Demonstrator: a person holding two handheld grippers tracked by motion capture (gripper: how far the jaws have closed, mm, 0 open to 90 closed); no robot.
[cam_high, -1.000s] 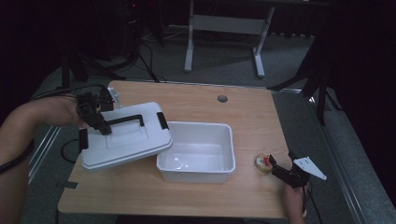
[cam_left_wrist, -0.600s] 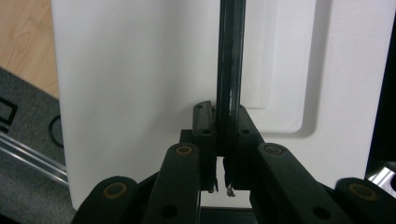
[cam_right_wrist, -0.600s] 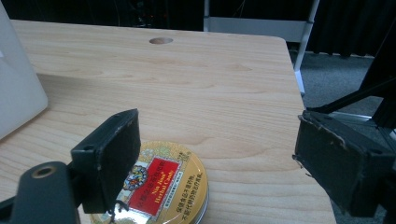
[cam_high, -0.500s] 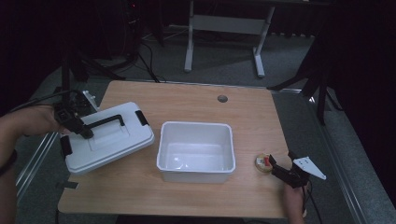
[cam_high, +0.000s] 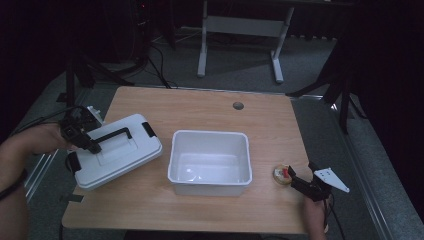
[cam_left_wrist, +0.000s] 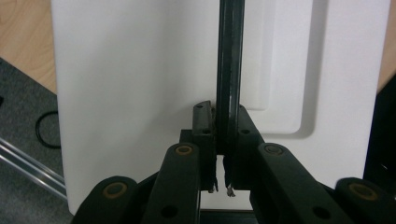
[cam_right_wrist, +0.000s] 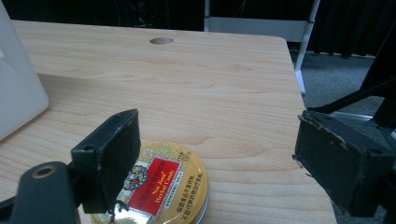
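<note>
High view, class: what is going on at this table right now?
A person works with a gripper in each hand. The left gripper is shut on the black handle of the white lid, which lies at the table's left edge, beside the open white bin. The right gripper is open around a small round tin.

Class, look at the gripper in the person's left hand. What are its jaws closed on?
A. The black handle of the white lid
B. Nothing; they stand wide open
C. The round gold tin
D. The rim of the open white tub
A: the left gripper has its jaws pinched shut on the black handle of the white lid.
</note>
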